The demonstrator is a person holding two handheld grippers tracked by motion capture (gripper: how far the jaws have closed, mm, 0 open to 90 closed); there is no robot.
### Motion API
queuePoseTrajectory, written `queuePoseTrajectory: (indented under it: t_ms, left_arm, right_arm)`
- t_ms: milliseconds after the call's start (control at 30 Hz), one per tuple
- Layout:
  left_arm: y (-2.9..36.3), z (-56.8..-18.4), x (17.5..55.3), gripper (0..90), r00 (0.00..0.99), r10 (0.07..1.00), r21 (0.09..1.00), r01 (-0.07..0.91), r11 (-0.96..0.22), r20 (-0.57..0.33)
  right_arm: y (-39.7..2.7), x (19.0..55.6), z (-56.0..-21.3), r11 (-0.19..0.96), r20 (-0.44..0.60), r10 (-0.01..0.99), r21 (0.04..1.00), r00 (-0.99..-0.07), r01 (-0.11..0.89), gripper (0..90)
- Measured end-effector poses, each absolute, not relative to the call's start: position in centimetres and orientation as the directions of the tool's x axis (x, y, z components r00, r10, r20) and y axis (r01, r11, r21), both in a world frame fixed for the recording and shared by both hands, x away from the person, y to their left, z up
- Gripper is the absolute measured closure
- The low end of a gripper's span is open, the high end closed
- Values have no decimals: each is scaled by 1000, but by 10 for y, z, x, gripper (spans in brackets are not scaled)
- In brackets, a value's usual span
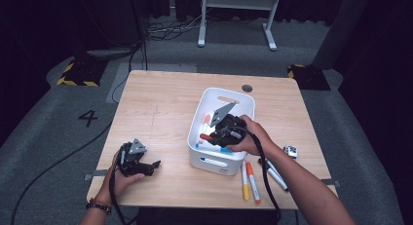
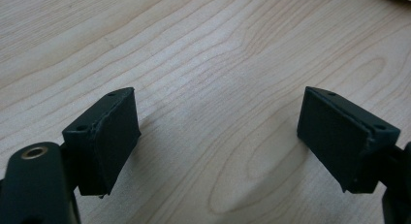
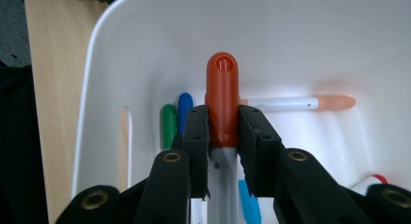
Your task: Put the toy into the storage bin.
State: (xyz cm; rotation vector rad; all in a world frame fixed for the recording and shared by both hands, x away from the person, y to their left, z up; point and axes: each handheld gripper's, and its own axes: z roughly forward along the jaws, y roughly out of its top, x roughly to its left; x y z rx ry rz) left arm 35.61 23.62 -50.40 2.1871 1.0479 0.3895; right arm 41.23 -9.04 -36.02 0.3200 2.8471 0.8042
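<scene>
My right gripper [image 3: 222, 129] is shut on a marker with a red-orange cap [image 3: 222, 95] and holds it inside the white bin [image 3: 104, 64]. From above, that gripper [image 1: 210, 136] hangs over the bin [image 1: 246, 103], the red cap [image 1: 204, 136] pointing left. Green [image 3: 168, 124], blue [image 3: 184, 110] and peach-capped [image 3: 310, 103] markers lie on the bin's floor. My left gripper [image 2: 218, 132] rests open on the bare wooden table [image 2: 218, 49], nothing between its pads; the high view shows it [image 1: 146, 165] near the front left.
Loose markers lie on the table right of the bin: a yellow one [image 1: 245, 182], an orange one [image 1: 253, 181] and grey-white ones [image 1: 275, 175]. A small grey object [image 1: 290, 151] sits beyond them. A dark round grommet [image 1: 247, 88] marks the tabletop behind the bin.
</scene>
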Motion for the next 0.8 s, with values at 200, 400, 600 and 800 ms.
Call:
queuePoseTrajectory:
  t_ms: [200,400,600,800]
  left_arm:
    - [236,-504,356,152,633,774,684,572,-452,-19]
    - [236,-504,356,152,636,772,682,571,-456,-16]
    - [236,-504,356,152,638,770,684,568,-457,-16]
    - [236,-504,356,152,637,770,683,570,-456,-18]
  right_arm:
    - [-87,411,-367,851,-73,247,493,-966,180,743]
    - [-86,411,-371,867,-55,253,456,-966,201,684]
    - [-103,407,-354,812,-102,293,551,-951,191,618]
    - [-156,388,-324,693,-143,393,695,-908,190,603]
